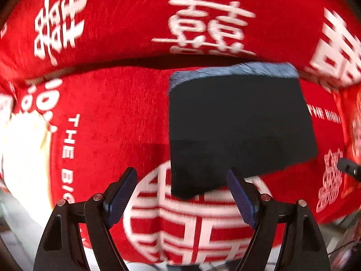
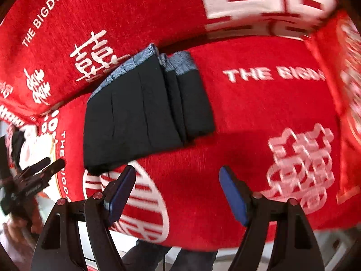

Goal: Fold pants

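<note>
On the red cover [image 1: 117, 117] printed with white characters, the pants [image 1: 239, 128] lie folded into a dark, squarish bundle with the blue-grey waistband [image 2: 180, 62] at the far edge, near a raised fold of the same cloth. The left claw [image 1: 181, 194] hangs above the bundle's near corner, jaws wide apart and holding nothing. The right claw [image 2: 177, 193] hovers just off the bundle's near end, likewise spread and empty, well clear of the fabric.
</note>
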A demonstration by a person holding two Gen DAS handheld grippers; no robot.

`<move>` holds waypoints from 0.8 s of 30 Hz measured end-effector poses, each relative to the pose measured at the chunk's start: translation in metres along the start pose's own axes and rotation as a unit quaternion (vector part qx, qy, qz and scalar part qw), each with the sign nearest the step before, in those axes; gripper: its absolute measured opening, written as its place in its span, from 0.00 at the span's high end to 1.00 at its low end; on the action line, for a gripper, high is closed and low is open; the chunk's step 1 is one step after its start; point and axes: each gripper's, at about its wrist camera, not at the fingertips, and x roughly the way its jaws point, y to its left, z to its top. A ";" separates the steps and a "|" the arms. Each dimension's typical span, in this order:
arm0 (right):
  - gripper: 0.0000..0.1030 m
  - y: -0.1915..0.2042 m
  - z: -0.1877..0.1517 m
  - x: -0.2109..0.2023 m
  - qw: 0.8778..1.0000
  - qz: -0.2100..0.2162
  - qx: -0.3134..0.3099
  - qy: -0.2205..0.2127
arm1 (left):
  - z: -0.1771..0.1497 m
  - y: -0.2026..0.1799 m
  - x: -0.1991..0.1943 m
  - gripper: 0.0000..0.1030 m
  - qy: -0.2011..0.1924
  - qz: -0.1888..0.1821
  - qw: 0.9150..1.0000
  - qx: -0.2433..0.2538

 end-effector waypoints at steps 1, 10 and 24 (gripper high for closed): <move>0.23 -0.003 0.010 0.009 1.000 0.013 -0.016 -0.001 | 0.005 0.004 0.007 0.20 -0.002 -0.001 1.000 -0.004; 0.22 -0.037 0.068 0.074 0.991 0.116 -0.058 0.018 | 0.029 0.039 0.080 0.20 0.014 -0.116 0.993 -0.030; 0.15 -0.066 0.100 0.128 0.963 0.262 -0.006 0.062 | 0.044 0.032 0.128 0.01 0.036 -0.237 0.969 -0.055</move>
